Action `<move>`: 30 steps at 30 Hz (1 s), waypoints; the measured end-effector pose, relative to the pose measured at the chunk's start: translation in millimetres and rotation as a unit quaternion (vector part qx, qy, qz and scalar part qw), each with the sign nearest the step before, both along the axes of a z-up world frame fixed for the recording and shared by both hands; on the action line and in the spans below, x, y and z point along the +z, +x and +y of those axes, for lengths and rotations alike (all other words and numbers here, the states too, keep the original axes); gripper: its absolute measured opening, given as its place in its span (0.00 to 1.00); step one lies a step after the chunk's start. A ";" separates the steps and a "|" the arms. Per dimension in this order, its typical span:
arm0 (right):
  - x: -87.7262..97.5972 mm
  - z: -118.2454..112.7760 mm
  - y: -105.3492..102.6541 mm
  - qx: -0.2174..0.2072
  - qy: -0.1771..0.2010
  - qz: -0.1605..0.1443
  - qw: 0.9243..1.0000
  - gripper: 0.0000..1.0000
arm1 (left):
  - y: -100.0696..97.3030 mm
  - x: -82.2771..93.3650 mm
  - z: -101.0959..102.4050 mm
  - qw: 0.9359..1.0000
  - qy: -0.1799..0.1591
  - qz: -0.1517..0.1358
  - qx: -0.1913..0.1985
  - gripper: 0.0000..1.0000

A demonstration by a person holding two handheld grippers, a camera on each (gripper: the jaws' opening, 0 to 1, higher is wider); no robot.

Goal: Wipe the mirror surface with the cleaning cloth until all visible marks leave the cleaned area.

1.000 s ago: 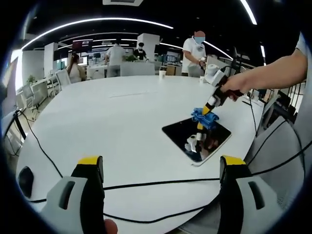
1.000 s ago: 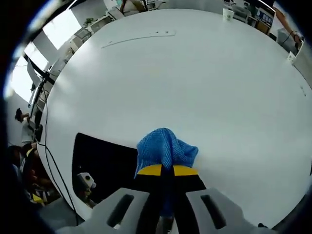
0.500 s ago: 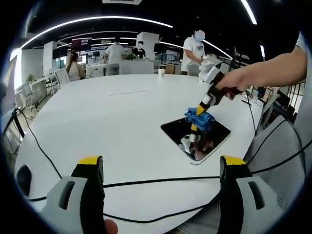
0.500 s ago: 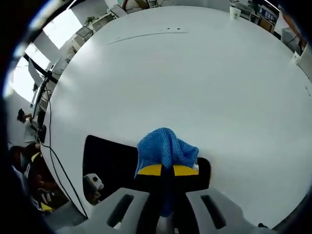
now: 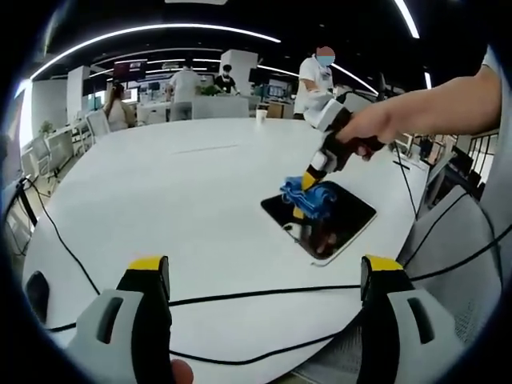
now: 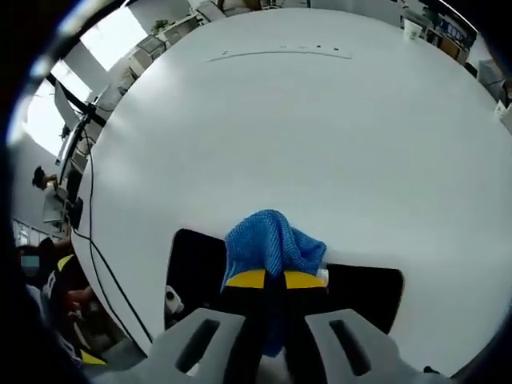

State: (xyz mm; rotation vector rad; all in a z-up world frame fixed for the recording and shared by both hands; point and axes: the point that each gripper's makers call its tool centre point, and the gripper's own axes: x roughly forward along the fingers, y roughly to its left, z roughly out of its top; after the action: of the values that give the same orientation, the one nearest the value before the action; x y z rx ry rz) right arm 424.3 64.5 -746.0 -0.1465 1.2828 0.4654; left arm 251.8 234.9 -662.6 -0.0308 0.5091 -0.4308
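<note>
A dark rectangular mirror (image 5: pixel 336 226) lies flat near the right edge of the round white table (image 5: pixel 176 192). My right gripper (image 5: pixel 302 190) is shut on a crumpled blue cleaning cloth (image 5: pixel 309 198), which presses on the mirror's far left part. In the right gripper view the blue cleaning cloth (image 6: pixel 272 244) bulges above the shut yellow-tipped jaws, with the mirror (image 6: pixel 364 288) dark on both sides beneath it. My left gripper (image 5: pixel 264 276) stands open over the table's near edge, well short of the mirror, with nothing between its jaws.
A black cable (image 5: pixel 240 302) runs along the table's near edge, and another cable (image 5: pixel 48 228) trails off the left side. A paper cup (image 5: pixel 259 114) stands at the far edge. Several people and desks are in the room behind.
My right gripper has slid the cloth from the mirror's far right corner leftward across its far edge. The left gripper has stayed put.
</note>
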 end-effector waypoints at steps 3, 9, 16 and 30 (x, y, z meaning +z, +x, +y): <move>-3.8 10.1 2.7 0.005 0.002 0.001 1.000 0.00 | 0.7 -0.4 1.1 1.000 -0.001 0.000 0.000 0.99; -0.5 32.0 -8.1 0.011 0.016 0.010 1.000 0.00 | 2.1 -0.8 4.1 1.000 -0.003 0.002 0.002 0.99; -0.5 54.6 -12.1 0.028 0.019 0.009 0.999 0.00 | 1.4 -1.2 3.7 1.000 -0.002 0.003 -0.001 0.99; 1.9 73.1 -17.9 0.054 0.016 0.001 0.998 0.00 | 1.7 -0.7 1.7 1.000 -0.001 0.005 -0.005 0.99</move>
State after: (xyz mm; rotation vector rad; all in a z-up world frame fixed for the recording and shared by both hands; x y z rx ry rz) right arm 406.4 137.6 -744.0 -0.1887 1.2729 0.5783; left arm 253.5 236.6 -663.3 -0.0324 0.5185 -0.4415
